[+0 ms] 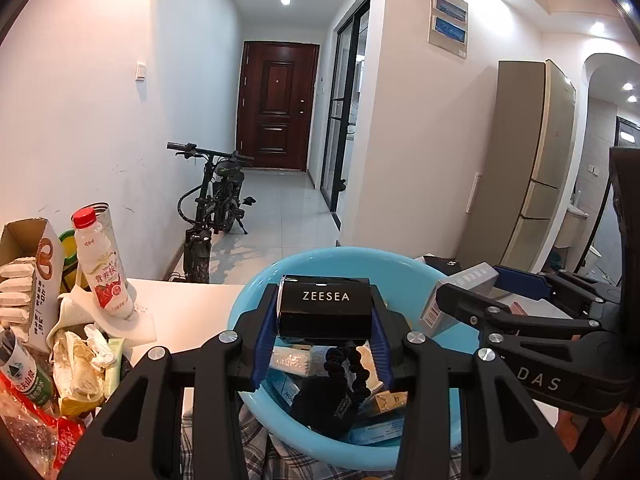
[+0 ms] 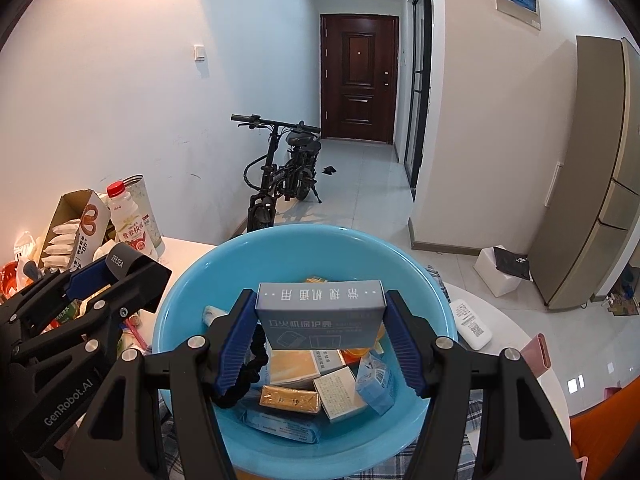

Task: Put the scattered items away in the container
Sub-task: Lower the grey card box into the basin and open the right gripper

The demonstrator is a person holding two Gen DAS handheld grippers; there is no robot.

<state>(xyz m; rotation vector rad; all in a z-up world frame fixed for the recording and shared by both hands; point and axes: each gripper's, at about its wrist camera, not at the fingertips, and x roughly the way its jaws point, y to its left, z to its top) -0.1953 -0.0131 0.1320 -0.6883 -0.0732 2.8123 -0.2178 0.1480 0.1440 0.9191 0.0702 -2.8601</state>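
Note:
A light blue basin [image 1: 256, 292] [image 2: 188, 296] stands on the white table and holds several small boxes, packets and a black hair tie [image 1: 352, 364]. My left gripper [image 1: 325, 312] is shut on a black ZEESEA box [image 1: 325, 308] and holds it over the basin; it also shows at the left of the right wrist view [image 2: 132, 276]. My right gripper [image 2: 320, 320] is shut on a grey box with Chinese print [image 2: 320, 316] over the basin's middle; it also shows at the right of the left wrist view [image 1: 452, 300].
At the table's left stand a milk drink bottle [image 1: 102, 264], an open snack carton [image 1: 36, 276], a water bottle and wrappers. A white remote [image 2: 472, 324] and a pink object [image 2: 538, 356] lie right of the basin. A bicycle [image 1: 212, 208] stands beyond the table.

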